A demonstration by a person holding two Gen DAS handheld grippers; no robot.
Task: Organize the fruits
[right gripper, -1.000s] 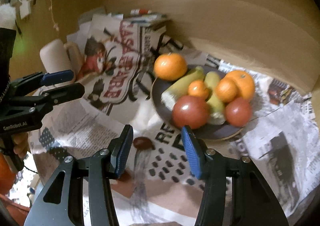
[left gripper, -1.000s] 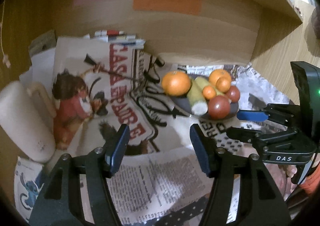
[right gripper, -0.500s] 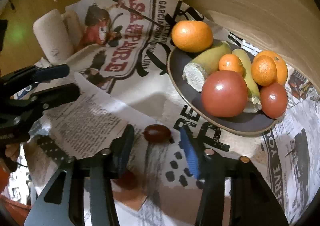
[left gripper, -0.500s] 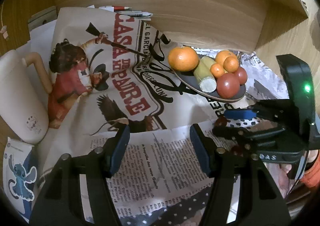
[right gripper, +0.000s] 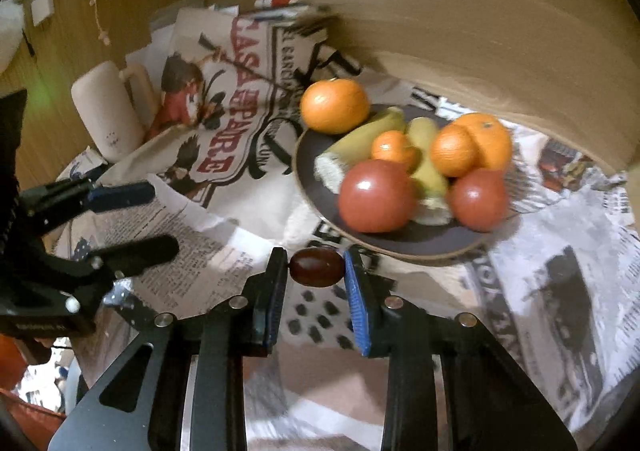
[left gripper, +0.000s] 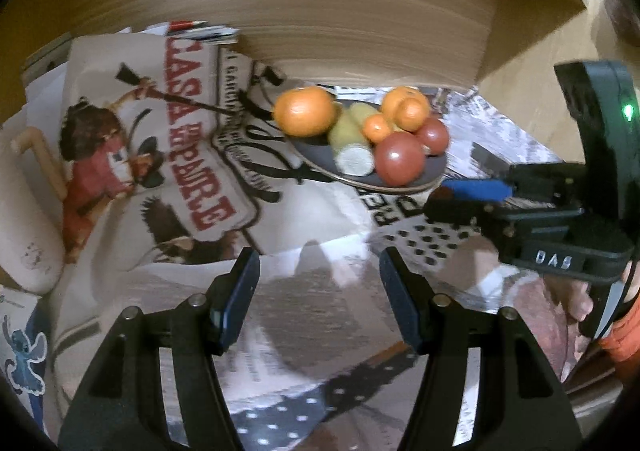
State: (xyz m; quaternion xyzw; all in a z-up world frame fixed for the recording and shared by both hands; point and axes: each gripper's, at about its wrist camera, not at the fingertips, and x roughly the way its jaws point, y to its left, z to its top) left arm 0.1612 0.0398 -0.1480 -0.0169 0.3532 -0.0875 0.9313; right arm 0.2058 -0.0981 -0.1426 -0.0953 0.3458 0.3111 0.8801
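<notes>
Both grippers angled down over newspaper, plate of fruit beyond.

Left gripper point(left gripper: 316, 291) spread, nothing between its pads. Right gripper point(right gripper: 316, 271) pinching a small dark-red oval fruit point(right gripper: 317, 266) at its tips, long axis crosswise, pad to pad, just before the dark plate point(right gripper: 312, 183).

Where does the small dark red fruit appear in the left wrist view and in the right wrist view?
Left wrist view: the small dark red fruit is at right of centre, only partly seen at the tip of the right gripper.
Right wrist view: low centre, clamped between that gripper's pads.
Shared landmark: the dark plate of fruit, just beyond it in both views.
</notes>
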